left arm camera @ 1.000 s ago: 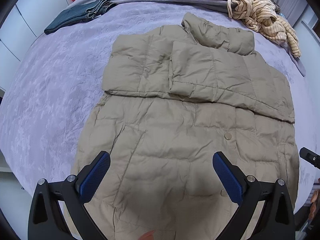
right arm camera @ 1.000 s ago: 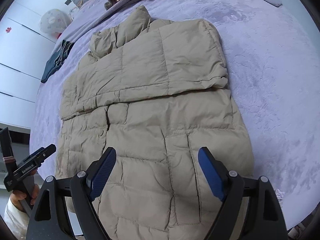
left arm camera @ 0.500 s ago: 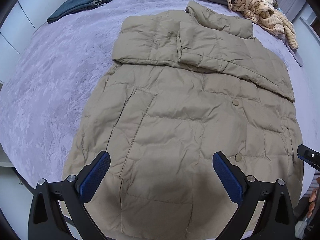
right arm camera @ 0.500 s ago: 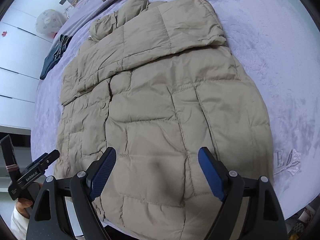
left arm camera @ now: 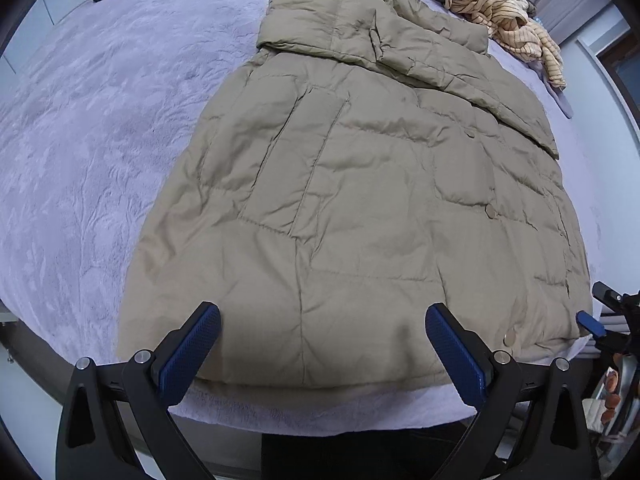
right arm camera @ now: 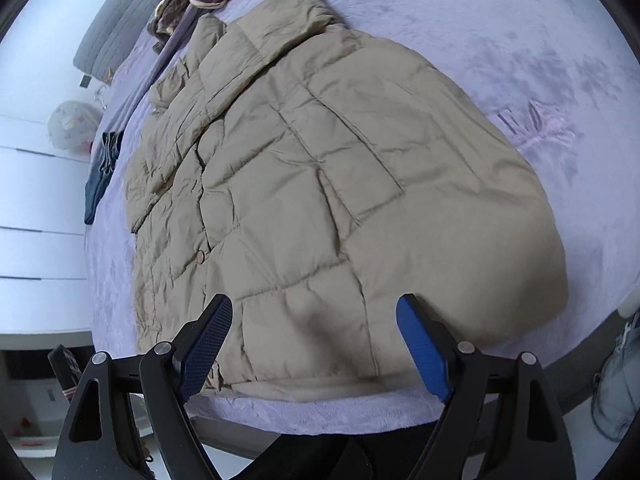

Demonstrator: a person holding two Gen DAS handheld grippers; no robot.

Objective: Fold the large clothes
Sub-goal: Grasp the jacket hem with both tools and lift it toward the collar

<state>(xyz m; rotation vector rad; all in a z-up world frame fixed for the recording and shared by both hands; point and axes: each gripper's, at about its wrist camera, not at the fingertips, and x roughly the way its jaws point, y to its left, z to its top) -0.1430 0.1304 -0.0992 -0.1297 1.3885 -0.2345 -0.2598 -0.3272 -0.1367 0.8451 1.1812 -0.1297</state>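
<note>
A tan quilted puffer jacket point(left arm camera: 372, 184) lies flat on the lilac bed, sleeves folded across its chest, hem toward me; it also shows in the right wrist view point(right arm camera: 320, 184). My left gripper point(left arm camera: 320, 344) is open and empty, hovering at the hem on the jacket's left half. My right gripper point(right arm camera: 314, 340) is open and empty, at the hem on the right half. The right gripper's tip point(left arm camera: 612, 320) shows at the edge of the left wrist view.
The lilac bedspread point(left arm camera: 88, 128) reaches its near edge just under both grippers. A striped yellow garment point(left arm camera: 504, 12) and brown clothes lie at the bed's far end. Folded dark jeans point(right arm camera: 100, 176) lie at the far left. White drawers point(right arm camera: 36, 248) stand left.
Both grippers have pulled back toward the foot of the bed and dropped lower, from over the jacket's middle to its hem. They stay open.
</note>
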